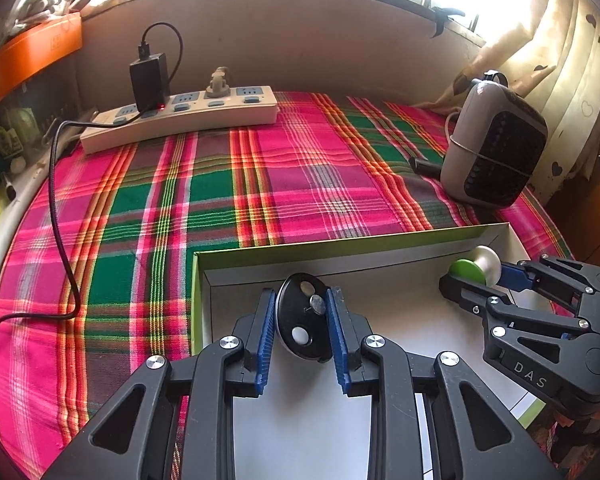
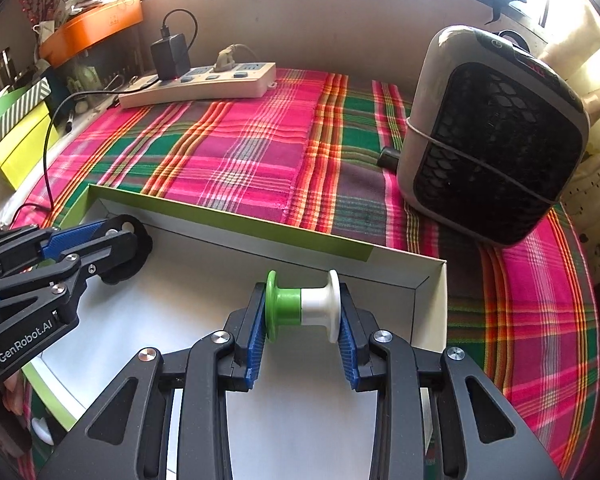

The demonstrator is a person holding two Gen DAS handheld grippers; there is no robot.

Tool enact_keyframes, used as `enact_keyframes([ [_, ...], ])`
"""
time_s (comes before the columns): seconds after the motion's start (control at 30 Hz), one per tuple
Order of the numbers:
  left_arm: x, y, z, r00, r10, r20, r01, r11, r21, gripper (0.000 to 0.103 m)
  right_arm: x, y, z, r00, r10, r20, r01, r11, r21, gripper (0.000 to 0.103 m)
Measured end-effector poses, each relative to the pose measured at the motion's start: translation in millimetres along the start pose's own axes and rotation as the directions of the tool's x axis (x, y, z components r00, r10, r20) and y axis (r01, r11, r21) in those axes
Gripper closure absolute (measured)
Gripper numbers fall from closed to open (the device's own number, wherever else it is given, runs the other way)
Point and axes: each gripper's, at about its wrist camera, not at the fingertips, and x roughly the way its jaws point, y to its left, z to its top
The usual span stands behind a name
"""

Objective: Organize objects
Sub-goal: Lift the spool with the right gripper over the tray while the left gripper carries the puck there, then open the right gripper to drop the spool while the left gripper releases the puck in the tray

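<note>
**Q:** Lay of the desk, biggest thing down?

**Me:** The desk (image 1: 148,208) is under a plaid cloth. The fan heater (image 2: 496,140) stands at my far right and the power strip (image 1: 180,116) lies along the back wall. Near me is the white, green-edged box (image 2: 236,224), open at the top. Both of my tongs are over it.

**Q:** What does each one hold?

**Me:** The left tongs (image 1: 302,312) are closed on the black disc (image 1: 300,320). The disc stands on edge between the blue pads, near the box's far left corner. The right tongs (image 2: 302,312) are clamped on the green-and-white spool (image 2: 302,306), one pad on each flange. Its axis runs across the grip, and it sits close to the far right corner.

**Q:** Are they resting on the box floor or held above it?

**Me:** I can't tell from either camera. My guess is they are close to the floor.

**Q:** How do you finish the placing well?

**Me:** I judge this to be the set-down step. I'd lower each piece until it bears on the floor, then part the pads slowly. The spool looks likely to roll, so I'd leave it near the wall. The disc on edge may tip, so I'd lay it flat first. I'd also keep my two tongs well apart when I draw them back.
</note>
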Motion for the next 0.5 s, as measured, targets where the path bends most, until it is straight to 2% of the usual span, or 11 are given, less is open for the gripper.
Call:
enact_keyframes([
  [0.27,0.2,-1.0,0.2,1.0,0.012,-0.002,-0.012,1.0,0.009,0.076,0.4,2.1,0.9,1.0,-0.01,-0.004,0.01,1.0,-0.004,0.07],
  [0.5,-0.7,1.0,0.0,1.0,0.011,0.001,-0.011,1.0,-0.003,0.069,1.0,1.6,1.5,1.0,-0.013,-0.001,0.013,1.0,0.003,0.069],
])
